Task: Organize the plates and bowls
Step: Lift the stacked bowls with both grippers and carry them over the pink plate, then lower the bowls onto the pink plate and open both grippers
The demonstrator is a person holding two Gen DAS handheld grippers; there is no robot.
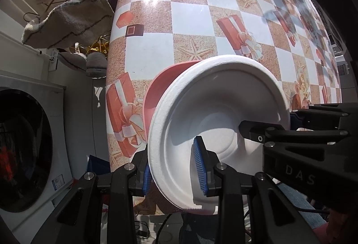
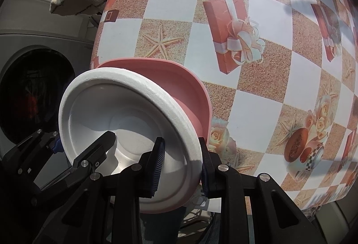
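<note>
Stacking is underway: your left gripper [image 1: 176,168] and right gripper [image 2: 181,168] fingers are both clamping the white bowl's [image 1: 214,109] rim inside the pink bowl [image 2: 190,91]; seating it on the worktop [image 1: 201,20] is needing a level descent.

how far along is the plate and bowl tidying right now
Done: the white bowl already sits nested in the pink plate. In hand: both grippers clamp that stack at the near table edge, the left gripper on one side of the rim, the right gripper on the other. Left: setting the stack down in its place. No other dishes show in either view, so little may remain.
</note>
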